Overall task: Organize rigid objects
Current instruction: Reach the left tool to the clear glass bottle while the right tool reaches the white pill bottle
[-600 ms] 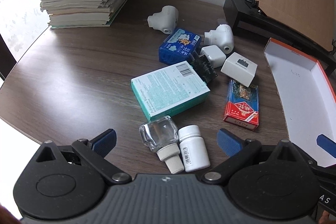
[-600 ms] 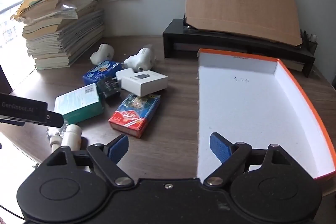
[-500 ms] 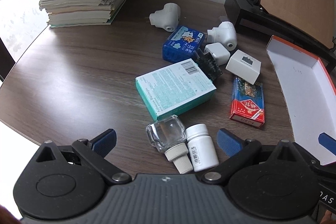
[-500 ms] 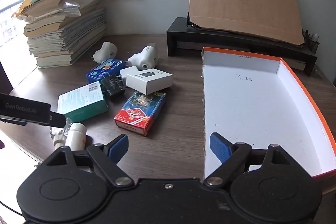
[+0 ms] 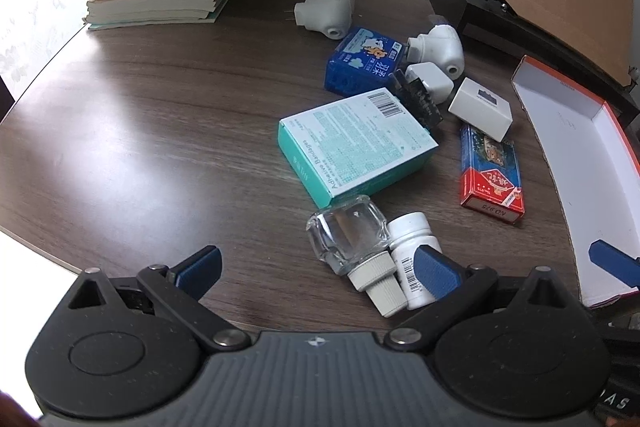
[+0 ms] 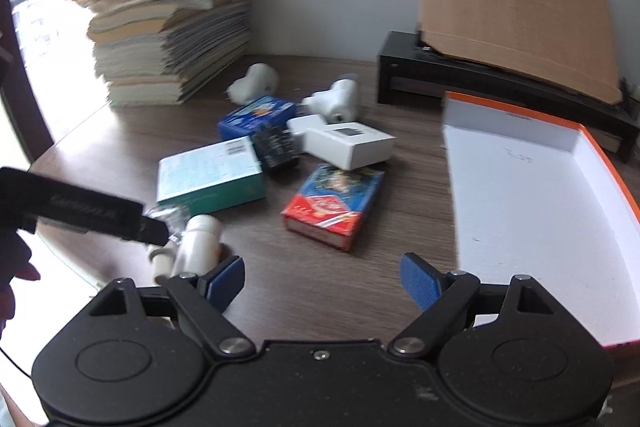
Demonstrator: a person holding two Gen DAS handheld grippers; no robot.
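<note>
Lying closest to the left gripper [image 5: 316,265], just inside its right finger, are a clear glass bottle [image 5: 348,231] with a ribbed cream cap and a white pill bottle [image 5: 412,251], side by side and touching. Both of this gripper's fingers stand released, wide apart, with nothing between the pads. The glass looks heavy for its size, hard, slick and breakable; I would take it across the flat shoulders, not the cap. The pill bottle is probably light and apt to roll, so pinch it across the middle of the barrel.

Beyond the fingertips sits the teal adhesive bandage box [image 5: 356,143], light cardboard that would dent if squeezed hard; grip its narrow sides. Off to the right of the fingers lies the red card pack [image 5: 490,175], stiff and easy across its short width.

Farther on, a blue carton [image 5: 360,63], a white box [image 5: 480,107], a black part [image 5: 420,99] and white plug adapters [image 5: 438,49] cluster together.

The right gripper [image 6: 322,279] is likewise released and empty, the card pack ahead of it and the white tray with an orange rim [image 6: 592,143] beside its right finger.
</note>
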